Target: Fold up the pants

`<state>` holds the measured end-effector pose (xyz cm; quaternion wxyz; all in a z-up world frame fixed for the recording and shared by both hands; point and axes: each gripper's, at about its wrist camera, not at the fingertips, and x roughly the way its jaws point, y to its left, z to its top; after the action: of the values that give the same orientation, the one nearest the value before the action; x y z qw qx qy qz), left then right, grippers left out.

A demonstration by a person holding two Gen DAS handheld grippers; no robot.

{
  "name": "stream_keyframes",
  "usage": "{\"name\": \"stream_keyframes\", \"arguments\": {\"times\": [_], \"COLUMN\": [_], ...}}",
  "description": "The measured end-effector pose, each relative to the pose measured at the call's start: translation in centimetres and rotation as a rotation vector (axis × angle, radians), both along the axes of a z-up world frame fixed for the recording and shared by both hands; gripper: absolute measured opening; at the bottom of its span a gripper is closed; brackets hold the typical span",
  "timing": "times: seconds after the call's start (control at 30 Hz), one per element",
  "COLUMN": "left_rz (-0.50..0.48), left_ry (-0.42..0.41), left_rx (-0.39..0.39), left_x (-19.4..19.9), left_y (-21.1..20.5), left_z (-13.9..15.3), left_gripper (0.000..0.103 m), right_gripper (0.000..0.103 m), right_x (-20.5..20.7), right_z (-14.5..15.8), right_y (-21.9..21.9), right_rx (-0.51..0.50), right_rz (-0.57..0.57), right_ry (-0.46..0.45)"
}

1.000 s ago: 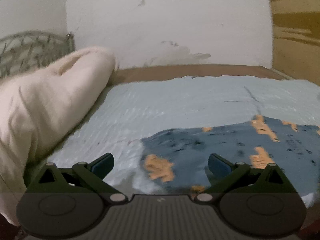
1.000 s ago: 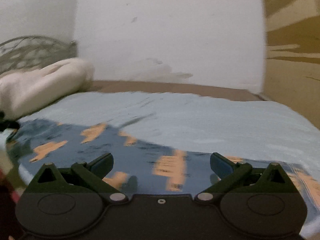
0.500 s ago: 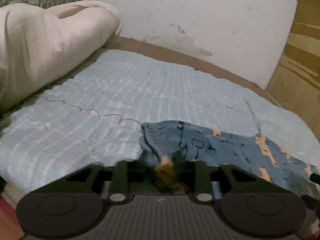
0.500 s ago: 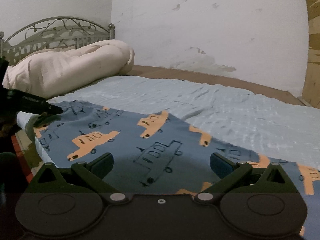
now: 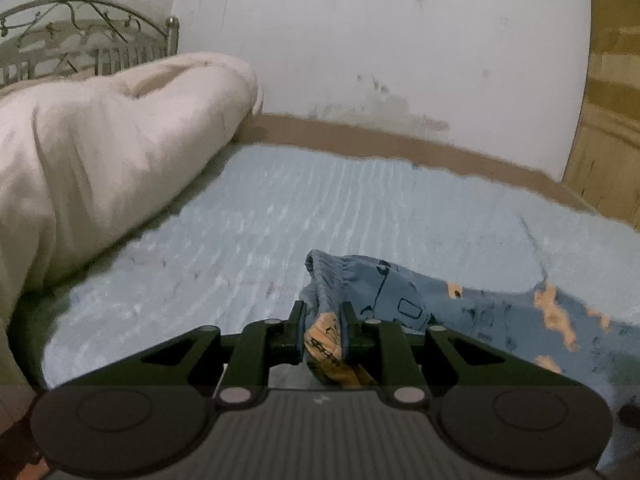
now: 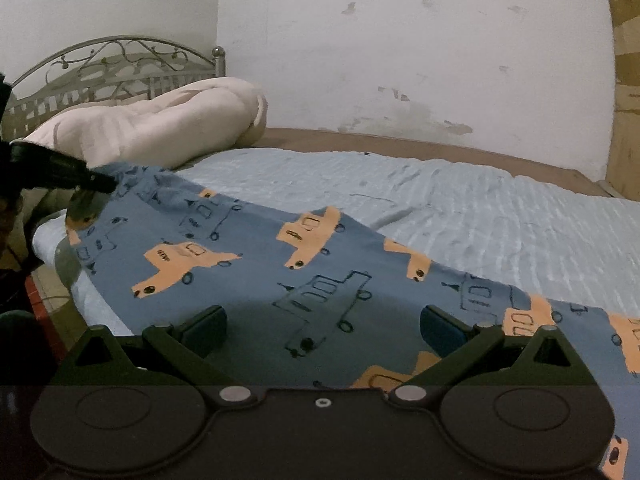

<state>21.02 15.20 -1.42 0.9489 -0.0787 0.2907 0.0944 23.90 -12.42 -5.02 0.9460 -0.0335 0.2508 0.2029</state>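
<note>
The pants (image 6: pixel 304 280), blue fabric printed with orange vehicles and dark outline drawings, lie spread across the near part of the light-blue bedsheet (image 6: pixel 460 200). One end of the garment is bunched and raised slightly off the sheet.

The left gripper (image 5: pixel 322 330) has just been closing, and its pads now pinch a gathered fold of the pants (image 5: pixel 420 300) between them. In the right wrist view this gripper (image 6: pixel 102 184) appears at the left edge, its tip at the far corner of the fabric.

The right gripper (image 6: pixel 322 328) hangs over the middle of the garment with its fingers spread wide and nothing between them. Whether its fingertips touch the cloth cannot be determined from this angle.

A cream rolled duvet (image 6: pixel 160 128) rests at the head of the bed, just beside the sheet. Behind it stands a metal scrollwork headboard (image 6: pixel 120 64). A stained white wall (image 6: pixel 400 60) runs along the far side.
</note>
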Motion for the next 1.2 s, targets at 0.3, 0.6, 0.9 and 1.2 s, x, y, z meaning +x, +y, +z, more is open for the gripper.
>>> {"name": "stream_keyframes", "arguments": {"times": [0.3, 0.6, 0.9, 1.2], "left_rz": [0.016, -0.2, -0.305, -0.205], "left_ry": [0.002, -0.042, 0.092, 0.18], "left_rx": [0.083, 0.11, 0.172, 0.181], "left_x": [-0.6, 1.8, 9.9, 15.4], "left_y": [-1.6, -10.3, -18.3, -18.1], "left_z": [0.0, 2.0, -1.5, -3.3], "left_gripper": [0.079, 0.087, 0.086, 0.088], "right_gripper": [0.102, 0.102, 0.102, 0.102], "right_x": [0.1, -1.0, -1.4, -2.1], "right_z": [-1.3, -1.5, -1.9, -2.3], "right_y": [-0.4, -0.4, -5.9, -13.8], "right_rx": [-0.027, -0.084, -0.204, -0.224], "right_rz": [-0.051, -0.083, -0.18, -0.369], "right_ry": [-0.021, -0.115, -0.175, -0.177]}}
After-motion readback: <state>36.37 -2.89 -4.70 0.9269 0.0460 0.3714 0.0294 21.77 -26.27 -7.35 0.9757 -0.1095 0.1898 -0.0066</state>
